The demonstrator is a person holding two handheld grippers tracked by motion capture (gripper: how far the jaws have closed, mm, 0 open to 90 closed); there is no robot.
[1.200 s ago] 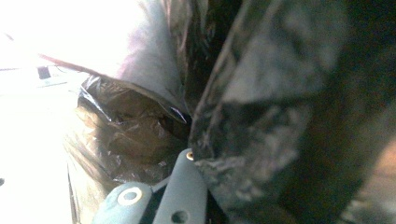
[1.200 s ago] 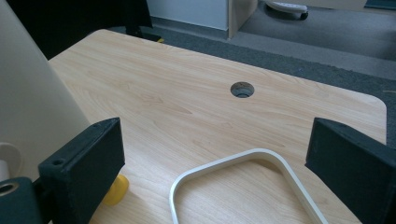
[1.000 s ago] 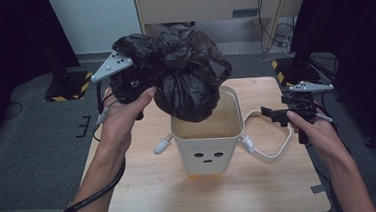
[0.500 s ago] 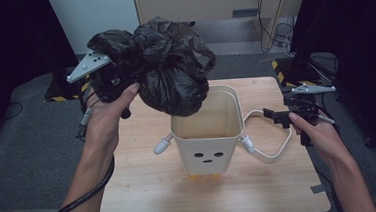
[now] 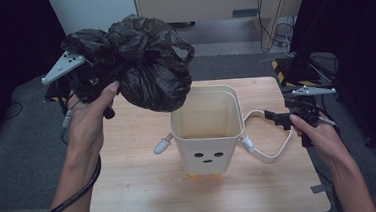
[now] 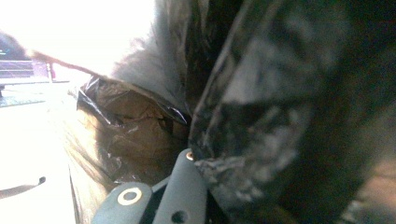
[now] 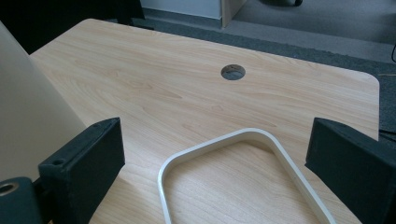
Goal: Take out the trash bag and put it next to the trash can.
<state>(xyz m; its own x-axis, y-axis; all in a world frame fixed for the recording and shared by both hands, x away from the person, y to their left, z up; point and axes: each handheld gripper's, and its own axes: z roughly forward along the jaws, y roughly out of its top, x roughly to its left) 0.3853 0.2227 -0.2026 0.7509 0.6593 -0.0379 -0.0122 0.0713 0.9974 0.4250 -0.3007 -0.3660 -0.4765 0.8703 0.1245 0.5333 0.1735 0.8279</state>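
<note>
Black bag (image 5: pixel 143 64) held aloft, up and left of cream bin (image 5: pixel 207 129), clear of rim; bin left standing on counter (image 5: pixel 131 190). Left claw (image 5: pixel 82 86) clenched on bag's bunched plastic. Right claw (image 5: pixel 297 116) released, jaws spread either side of bin's white loop handle (image 7: pixel 243 177), handle not touched. Risks judged: thin film torn or slipped from grip under load; bin tipped if handle is snagged; contents spilled onto counter.

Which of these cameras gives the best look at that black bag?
The high view: the whole crumpled black bag shows, pinched in the left gripper above the table's far left. The left gripper view shows only a blurred close-up of its folds.
</note>
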